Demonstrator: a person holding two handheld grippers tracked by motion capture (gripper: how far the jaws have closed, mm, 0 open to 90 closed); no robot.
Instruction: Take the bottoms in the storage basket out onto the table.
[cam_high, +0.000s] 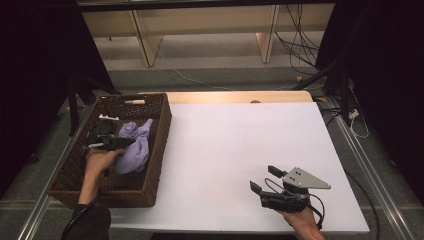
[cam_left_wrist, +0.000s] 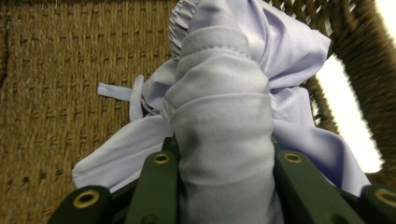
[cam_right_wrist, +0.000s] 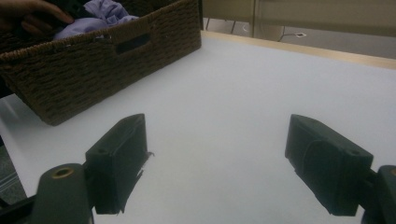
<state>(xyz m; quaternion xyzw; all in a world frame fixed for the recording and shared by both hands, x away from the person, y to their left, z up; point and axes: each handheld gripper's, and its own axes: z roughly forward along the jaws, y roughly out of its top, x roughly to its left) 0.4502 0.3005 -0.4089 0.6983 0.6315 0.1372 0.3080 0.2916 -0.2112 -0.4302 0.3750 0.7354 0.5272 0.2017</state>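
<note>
White tabletop (cam_high: 240, 150) spreads ahead of me, with a dark brown woven wicker basket (cam_high: 150, 170) at its left edge. My left gripper (cam_high: 122, 142) sits inside that basket, its jaws clamped on a bunched fold of pale lilac cloth (cam_left_wrist: 224, 140); the rest of the cloth spills beyond the jaws and to either side, resting on the basket floor. My right gripper (cam_right_wrist: 215, 154) hangs over the bare tabletop, jaws spread wide with nothing between them, the basket well off to its left.
</note>
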